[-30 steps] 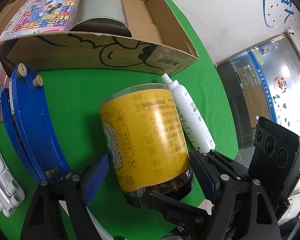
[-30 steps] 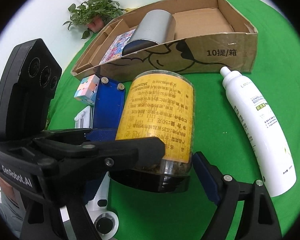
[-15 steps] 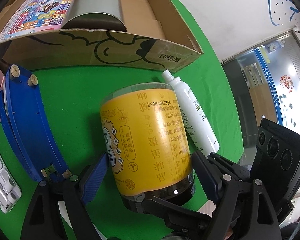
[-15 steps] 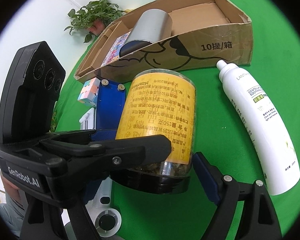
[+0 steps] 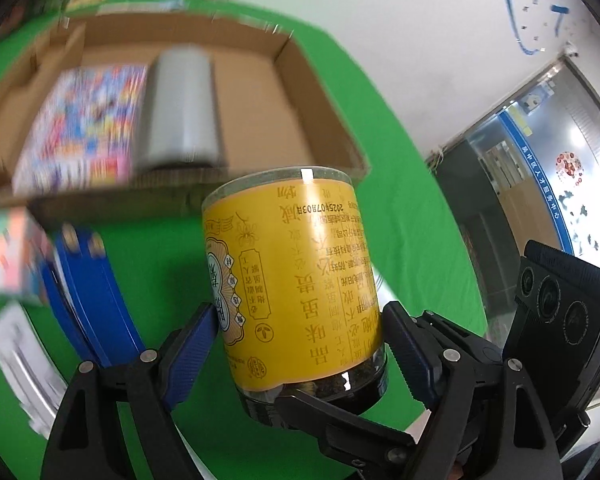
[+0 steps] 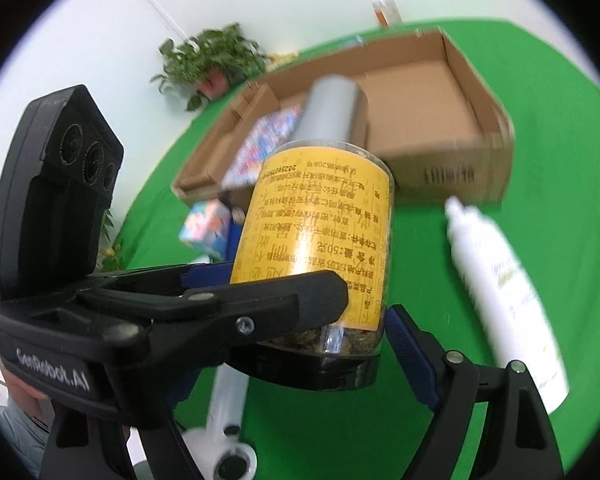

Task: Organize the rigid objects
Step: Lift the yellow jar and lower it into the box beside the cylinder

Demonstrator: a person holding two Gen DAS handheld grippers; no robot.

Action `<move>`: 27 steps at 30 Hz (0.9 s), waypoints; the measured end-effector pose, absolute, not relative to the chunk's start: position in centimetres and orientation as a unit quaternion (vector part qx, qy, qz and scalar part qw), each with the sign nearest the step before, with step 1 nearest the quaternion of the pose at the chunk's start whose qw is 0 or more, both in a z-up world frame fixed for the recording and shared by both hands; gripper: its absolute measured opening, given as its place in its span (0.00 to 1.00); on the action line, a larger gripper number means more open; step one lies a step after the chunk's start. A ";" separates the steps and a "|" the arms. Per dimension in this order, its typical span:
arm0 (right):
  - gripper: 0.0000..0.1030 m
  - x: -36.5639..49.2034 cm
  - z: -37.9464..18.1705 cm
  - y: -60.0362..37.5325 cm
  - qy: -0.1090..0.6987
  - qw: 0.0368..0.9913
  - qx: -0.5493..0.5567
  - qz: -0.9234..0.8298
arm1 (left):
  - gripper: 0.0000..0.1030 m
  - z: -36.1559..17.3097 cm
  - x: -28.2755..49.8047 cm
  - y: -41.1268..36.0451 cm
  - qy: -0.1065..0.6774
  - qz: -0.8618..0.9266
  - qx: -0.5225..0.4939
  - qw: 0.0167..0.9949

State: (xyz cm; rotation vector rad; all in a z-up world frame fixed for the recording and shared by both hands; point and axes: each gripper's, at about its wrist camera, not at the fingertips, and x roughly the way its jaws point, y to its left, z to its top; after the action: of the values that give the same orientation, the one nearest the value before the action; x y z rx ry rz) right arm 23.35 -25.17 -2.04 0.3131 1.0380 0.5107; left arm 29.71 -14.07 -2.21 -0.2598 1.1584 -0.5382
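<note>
A clear jar with a yellow label and a black lid [image 5: 296, 280] [image 6: 320, 240] is held in the air above the green table by both grippers. My left gripper [image 5: 300, 344] is shut on its lower part, pads on either side. My right gripper [image 6: 364, 320] is shut on the same jar near the lid; its left finger is hidden behind the left gripper's arm. The cardboard box [image 5: 332, 152] [image 6: 496, 136] lies just beyond, holding a grey cylinder [image 5: 180, 112] [image 6: 328, 112] and a colourful flat box [image 5: 84, 120] [image 6: 260, 148].
A white bottle [image 6: 504, 296] lies on the green cloth at the right. A blue round tin [image 5: 88, 300], a pastel cube [image 5: 4, 252] [image 6: 206, 228] and a white plastic part [image 5: 20, 364] [image 6: 224, 412] lie at the left. A potted plant [image 6: 208, 60] stands beyond the table.
Both grippers have lifted the jar off the cloth and tilted it up toward the box. The box interior now shows from above; the background is motion-blurred.
</note>
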 end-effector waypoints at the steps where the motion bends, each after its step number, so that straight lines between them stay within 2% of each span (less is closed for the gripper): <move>1: 0.82 23.8 -1.2 -25.0 0.479 0.833 0.139 0.240 | 0.79 -1.5 30.0 -14.1 0.532 -0.253 -0.118 0.799; 8: 0.82 28.6 3.2 -24.8 0.447 0.855 0.116 0.237 | 0.78 4.1 33.8 -14.3 0.482 -0.259 -0.096 0.831; 15: 0.82 34.5 5.1 -24.7 0.455 0.853 0.098 0.235 | 0.78 7.1 40.1 -15.1 0.487 -0.261 -0.083 0.830; 21: 0.82 42.2 3.2 -25.4 0.528 0.803 0.115 0.250 | 0.77 5.7 47.5 -16.9 0.534 -0.240 -0.089 0.806; 27: 0.81 43.2 0.2 -25.5 0.557 0.785 0.116 0.246 | 0.77 2.0 48.7 -17.9 0.574 -0.235 -0.098 0.778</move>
State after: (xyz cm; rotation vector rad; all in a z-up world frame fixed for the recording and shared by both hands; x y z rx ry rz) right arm 43.17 -25.54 0.18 0.2507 1.2019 0.5304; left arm 48.66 -17.86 1.97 -0.2109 1.2422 -0.5089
